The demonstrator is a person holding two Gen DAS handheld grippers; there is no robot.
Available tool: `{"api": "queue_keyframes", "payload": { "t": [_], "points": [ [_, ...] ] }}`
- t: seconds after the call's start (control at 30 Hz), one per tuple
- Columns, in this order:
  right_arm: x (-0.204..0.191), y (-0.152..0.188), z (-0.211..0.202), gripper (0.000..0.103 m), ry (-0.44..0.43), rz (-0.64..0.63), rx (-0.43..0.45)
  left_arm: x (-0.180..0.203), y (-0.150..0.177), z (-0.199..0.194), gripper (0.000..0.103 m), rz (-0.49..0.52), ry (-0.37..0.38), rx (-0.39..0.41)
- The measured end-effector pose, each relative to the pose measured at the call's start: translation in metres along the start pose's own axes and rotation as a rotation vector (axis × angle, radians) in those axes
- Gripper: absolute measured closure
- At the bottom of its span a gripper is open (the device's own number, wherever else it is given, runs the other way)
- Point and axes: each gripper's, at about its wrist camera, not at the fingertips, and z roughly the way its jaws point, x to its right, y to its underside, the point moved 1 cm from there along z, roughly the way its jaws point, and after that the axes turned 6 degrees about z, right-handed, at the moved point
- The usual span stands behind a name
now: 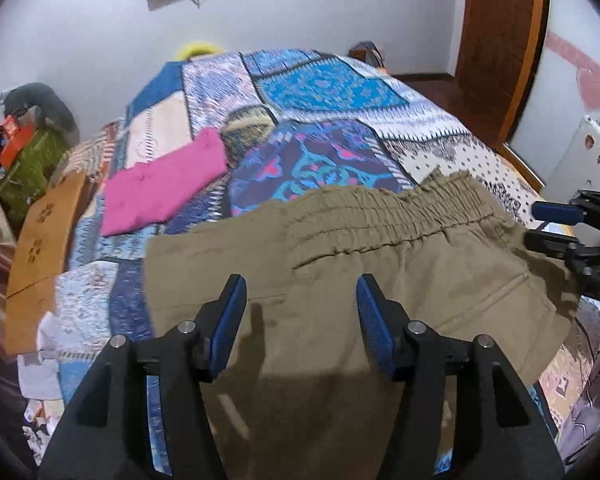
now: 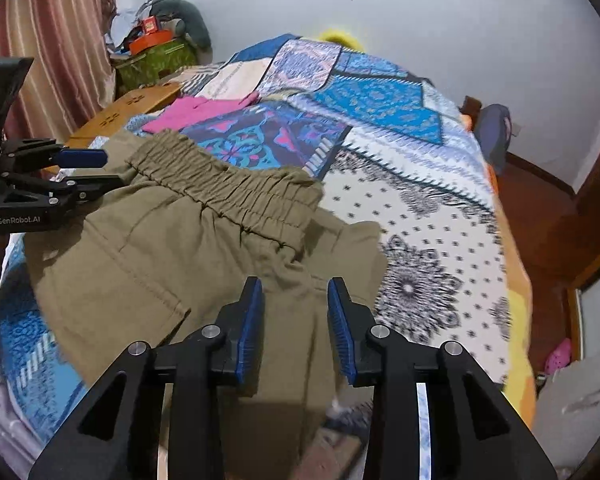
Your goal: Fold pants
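Patchwork bedspread [image 2: 420, 184] carries khaki pants [image 1: 340, 280] at its near edge, waistband far; both grippers [image 1: 298, 312] [image 2: 296, 320] hover spread, empty. Soft, light cloth; best pinched at waistband corners.

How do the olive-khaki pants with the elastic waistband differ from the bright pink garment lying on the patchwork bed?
The olive-khaki pants lie near, spread wide under both open grippers, the left and the right; the pink garment sits farther back, folded into a flat rectangle. The pants look bigger, their waistband rumpled; the pink piece looks smooth. Both rest on the patchwork quilt.
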Motion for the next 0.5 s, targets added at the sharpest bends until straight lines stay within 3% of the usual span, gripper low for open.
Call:
{"api": "queue_keyframes", "payload": {
  "t": [0.1, 0.2, 0.23, 0.33, 0.5],
  "points": [
    [0.003, 0.000, -0.018, 0.060, -0.011, 0.018, 0.018, -0.011, 0.003, -0.019, 0.037, -0.029, -0.019, 0.030],
    [0.003, 0.001, -0.028, 0.058, -0.015, 0.023, 0.015, -0.025, 0.008, -0.034, 0.024, -0.072, 0.013, 0.050],
    [0.002, 0.002, -0.030, 0.052, -0.013, 0.025, 0.018, -0.031, 0.011, -0.038, 0.022, -0.085, 0.028, 0.055],
    [0.000, 0.006, -0.037, 0.029, 0.022, 0.030, 0.067, -0.042, 0.020, -0.039, 0.021, -0.110, 0.013, 0.043],
    [0.001, 0.012, -0.032, 0.025, 0.012, 0.059, 0.060, -0.056, 0.042, -0.024, 0.021, -0.174, 0.064, -0.022]
  ]
}}
